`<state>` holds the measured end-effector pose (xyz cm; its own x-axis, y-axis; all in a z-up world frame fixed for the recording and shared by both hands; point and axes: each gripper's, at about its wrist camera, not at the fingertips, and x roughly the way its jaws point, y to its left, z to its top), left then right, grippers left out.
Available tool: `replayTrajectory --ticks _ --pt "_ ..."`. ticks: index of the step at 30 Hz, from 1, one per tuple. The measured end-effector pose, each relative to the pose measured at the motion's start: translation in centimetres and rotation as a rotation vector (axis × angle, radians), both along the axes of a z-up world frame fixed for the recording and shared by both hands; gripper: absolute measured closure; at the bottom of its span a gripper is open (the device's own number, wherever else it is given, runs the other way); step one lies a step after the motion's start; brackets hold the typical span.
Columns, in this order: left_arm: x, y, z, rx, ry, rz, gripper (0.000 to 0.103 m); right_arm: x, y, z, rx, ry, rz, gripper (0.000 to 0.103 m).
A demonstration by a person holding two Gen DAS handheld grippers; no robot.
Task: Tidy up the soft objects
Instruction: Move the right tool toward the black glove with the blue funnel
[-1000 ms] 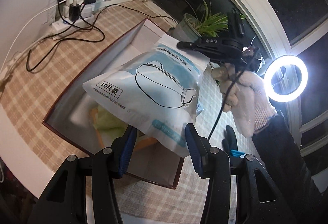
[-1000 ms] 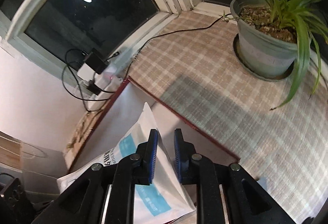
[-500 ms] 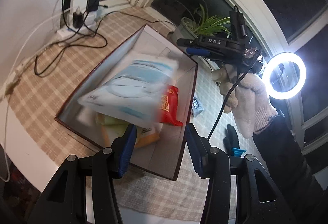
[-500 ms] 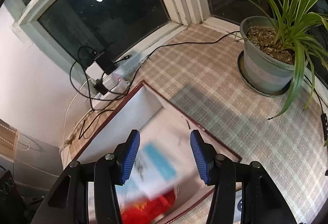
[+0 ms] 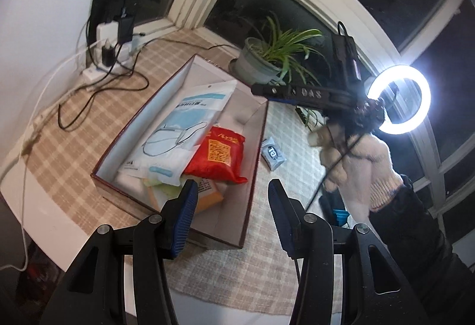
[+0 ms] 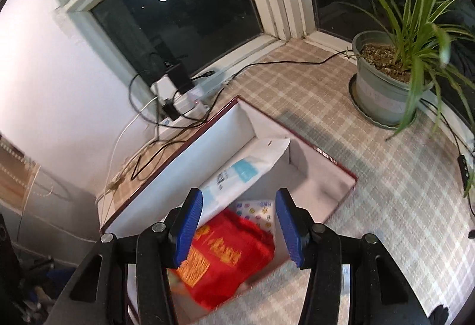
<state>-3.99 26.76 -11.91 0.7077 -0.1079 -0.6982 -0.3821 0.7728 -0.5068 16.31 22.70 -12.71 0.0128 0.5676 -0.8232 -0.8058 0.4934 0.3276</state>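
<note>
Soft packs lie gathered in the open red-edged box [image 5: 252,170] — sensible, since a walled box keeps floppy pouches from sliding over the checked tablecloth [image 5: 98,105].

Nearest, left gripper [image 5: 231,215]: blue pads set moderately apart, nothing between them, hovering over the near end of the box. Probably kept clear so as not to crowd the other hand.

Just past those pads, an orange packet [image 5: 207,194] and something pale green [image 5: 166,187] at the bottom of the pile, mostly covered. On top, a red pouch [image 5: 221,155] with gold print, lying flat toward the right wall. Beside it and partly over it, the white-and-blue face mask pack [image 5: 190,129], leaning from the pile up toward the far left wall — loose, touched by no pad.

Right gripper [image 6: 239,224], seen in its own view above the red pouch [image 6: 225,256] and mask pack [image 6: 246,170]: jaws parted about as far as the left's, empty, aimed steeply down into the box. Held by a white-gloved hand [image 5: 356,164] with a dark sleeve.

Outside the box, right of its wall, a small grey-blue sachet [image 5: 273,152] on the cloth — apparently one soft thing not yet put away, so the job looks well along but unfinished.

Farther off: a potted spider plant [image 5: 267,60] by the window, a ring light [image 5: 399,99] at far right, a power strip [image 5: 109,57] with chargers and tangled cables at far left.
</note>
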Motion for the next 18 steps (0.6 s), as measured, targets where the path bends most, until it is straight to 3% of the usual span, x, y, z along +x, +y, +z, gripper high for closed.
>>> replayTrajectory --ticks 7,18 --pt "-0.2 -2.3 1.9 0.048 -0.047 -0.043 0.056 -2.0 -7.7 3.2 0.097 -0.002 -0.052 0.054" --pt "3.0 -8.1 1.9 0.047 -0.073 -0.184 0.055 -2.4 -26.6 5.2 0.153 -0.056 -0.332 0.052"
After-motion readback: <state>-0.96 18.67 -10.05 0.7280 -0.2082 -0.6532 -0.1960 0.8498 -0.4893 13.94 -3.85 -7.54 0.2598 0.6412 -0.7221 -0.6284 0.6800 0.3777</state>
